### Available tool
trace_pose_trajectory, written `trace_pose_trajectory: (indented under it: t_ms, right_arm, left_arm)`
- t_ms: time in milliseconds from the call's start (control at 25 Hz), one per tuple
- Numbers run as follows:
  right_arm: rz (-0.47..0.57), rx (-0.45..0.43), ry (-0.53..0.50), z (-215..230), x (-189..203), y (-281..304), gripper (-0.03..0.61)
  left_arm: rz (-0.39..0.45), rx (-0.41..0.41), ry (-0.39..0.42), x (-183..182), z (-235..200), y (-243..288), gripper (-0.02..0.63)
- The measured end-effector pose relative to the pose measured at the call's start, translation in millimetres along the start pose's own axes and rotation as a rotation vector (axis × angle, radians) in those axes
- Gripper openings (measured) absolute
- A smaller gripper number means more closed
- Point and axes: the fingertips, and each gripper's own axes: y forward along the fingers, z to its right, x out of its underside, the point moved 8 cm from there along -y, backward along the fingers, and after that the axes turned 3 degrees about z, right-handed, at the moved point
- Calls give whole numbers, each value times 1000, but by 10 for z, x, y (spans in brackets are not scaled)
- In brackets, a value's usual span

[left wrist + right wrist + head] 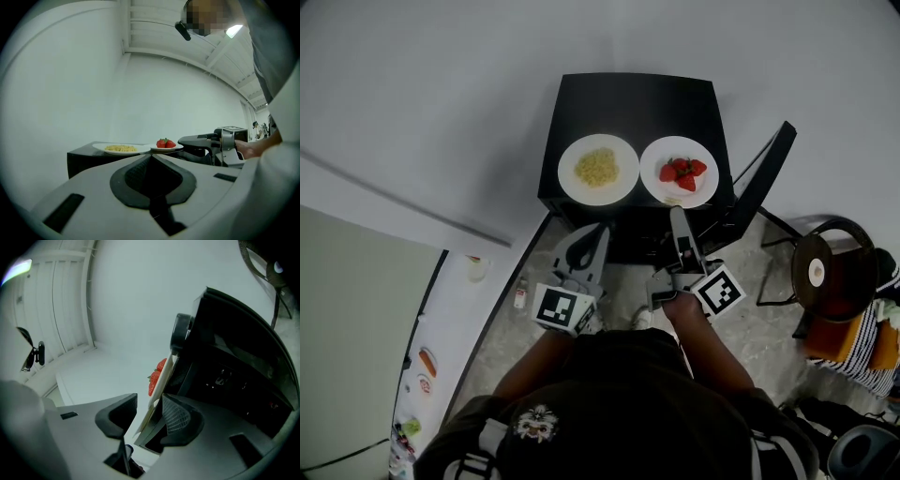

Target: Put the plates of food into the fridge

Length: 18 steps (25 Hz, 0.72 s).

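The main risk lies with the white round plate of red strawberries point(657, 184). The right hand-held gripper point(679, 221) reaches only its near rim, so a shallow or uneven pinch could let the plate tip as it lifts and roll the berries off. It could also shove the plate into the white round plate of yellow food point(573, 184) just beside it (the two rims nearly meet). Closing too low might catch the edge of the small black worktop point(628, 103) instead. Both plates sit side by side near the worktop's front edge. The right hand-held gripper is rolled on its side with its jaws spread and the strawberry plate's rim between them, not pinched as far as I can judge. The left hand-held gripper point(590, 234) hangs short of the yellow-food plate, its jaws pressed together on nothing.
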Motion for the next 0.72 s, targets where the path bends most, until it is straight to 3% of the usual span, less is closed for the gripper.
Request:
trace_pose_trajectory:
  t_ms: [440, 720]
  right_arm:
    - [70, 63, 223, 88, -49, 42, 158]
    - [75, 59, 262, 43, -57, 61, 149]
  left_arm:
    - [-1, 14, -35, 67, -130, -106, 23]
    - [4, 24, -34, 46, -119, -144, 23]
